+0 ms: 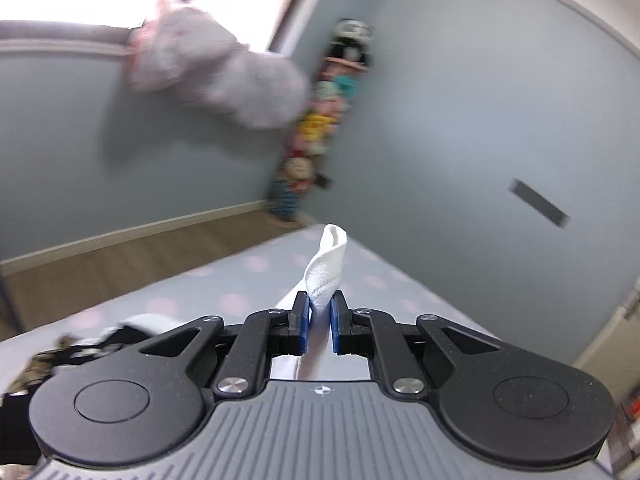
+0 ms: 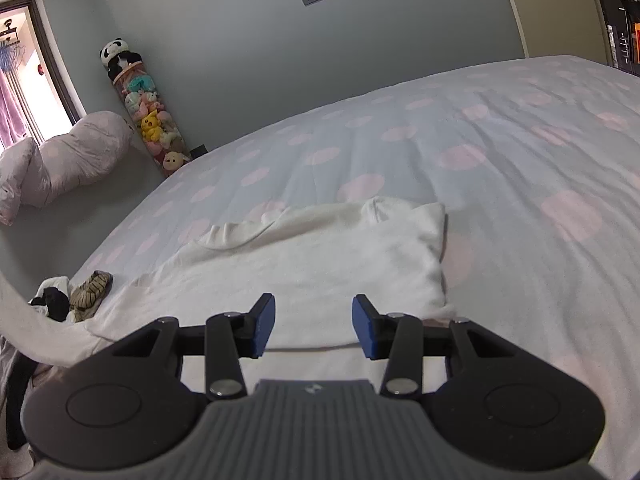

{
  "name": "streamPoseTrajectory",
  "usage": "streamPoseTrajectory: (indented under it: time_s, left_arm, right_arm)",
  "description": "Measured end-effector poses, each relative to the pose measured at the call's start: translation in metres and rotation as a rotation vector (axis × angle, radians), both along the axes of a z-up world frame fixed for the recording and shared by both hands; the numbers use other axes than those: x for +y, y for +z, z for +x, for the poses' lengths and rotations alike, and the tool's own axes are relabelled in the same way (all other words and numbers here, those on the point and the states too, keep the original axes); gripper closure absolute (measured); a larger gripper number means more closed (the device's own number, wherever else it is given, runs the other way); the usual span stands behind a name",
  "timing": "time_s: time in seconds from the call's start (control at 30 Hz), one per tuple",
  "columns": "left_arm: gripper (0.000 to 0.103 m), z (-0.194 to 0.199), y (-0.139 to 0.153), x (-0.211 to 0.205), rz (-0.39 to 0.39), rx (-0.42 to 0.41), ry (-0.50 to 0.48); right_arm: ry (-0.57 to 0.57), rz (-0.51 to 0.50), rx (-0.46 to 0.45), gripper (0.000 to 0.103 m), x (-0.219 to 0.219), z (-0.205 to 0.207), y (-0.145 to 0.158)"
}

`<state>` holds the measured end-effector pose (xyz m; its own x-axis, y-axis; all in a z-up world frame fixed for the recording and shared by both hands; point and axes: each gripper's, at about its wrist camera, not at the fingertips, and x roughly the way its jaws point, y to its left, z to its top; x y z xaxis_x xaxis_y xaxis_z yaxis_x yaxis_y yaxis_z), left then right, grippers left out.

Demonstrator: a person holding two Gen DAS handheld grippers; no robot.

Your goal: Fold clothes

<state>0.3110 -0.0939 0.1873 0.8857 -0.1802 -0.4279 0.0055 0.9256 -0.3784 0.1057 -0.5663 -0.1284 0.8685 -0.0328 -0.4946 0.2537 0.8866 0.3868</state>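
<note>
Left gripper [image 1: 319, 316] pinches soft ribbed white shirt [image 2: 304, 256] hem, twisted toward twelve o'clock; right gripper [image 2: 313, 326] half open, empty.

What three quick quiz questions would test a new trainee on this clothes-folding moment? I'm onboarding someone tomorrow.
1. True or false: the left gripper is shut on a piece of the white garment.
2. Which best describes the right gripper? A) shut on the garment B) open above the garment, holding nothing C) gripping a sock
3. Fill in: the small pile of dark and striped clothes lies on the bed to the ____ of the white garment in the right wrist view.

Key: 1 true. 2 B. 3 left.
</note>
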Motion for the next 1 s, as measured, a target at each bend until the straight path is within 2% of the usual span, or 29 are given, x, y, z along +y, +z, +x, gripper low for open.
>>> streamPoseTrajectory:
  time_s: [0.13, 0.33, 0.47, 0.63, 0.83, 1.0]
  left_arm:
    - [0.094, -0.007, 0.014, -0.076, 0.014, -0.043, -0.14]
    - [0.094, -0.015, -0.01, -0.188, 0.026, -0.065, -0.343]
    - [0.094, -0.015, -0.055, -0.246, -0.011, -0.007, -0.468]
    - [0.094, -0.005, -0.13, -0.306, -0.06, 0.112, -0.593]
    - [0.095, -0.012, -0.227, -0.353, -0.054, 0.264, -0.742]
    - [0.094, -0.021, -0.281, -0.379, 0.001, 0.369, -0.92]
  right_arm:
    - [-0.007, 0.028, -0.012, 0.056, -0.007, -0.004, 0.003]
    - [-0.02, 0.065, -0.029, 0.056, -0.019, -0.009, 0.005]
    - [-0.039, 0.087, -0.034, 0.055, -0.028, -0.012, 0.004]
    - [-0.074, 0.132, -0.018, 0.055, -0.042, -0.011, -0.002]
    - [-0.086, 0.161, 0.02, 0.055, -0.05, -0.005, -0.013]
    - [-0.113, 0.175, 0.052, 0.055, -0.057, 0.001, -0.023]
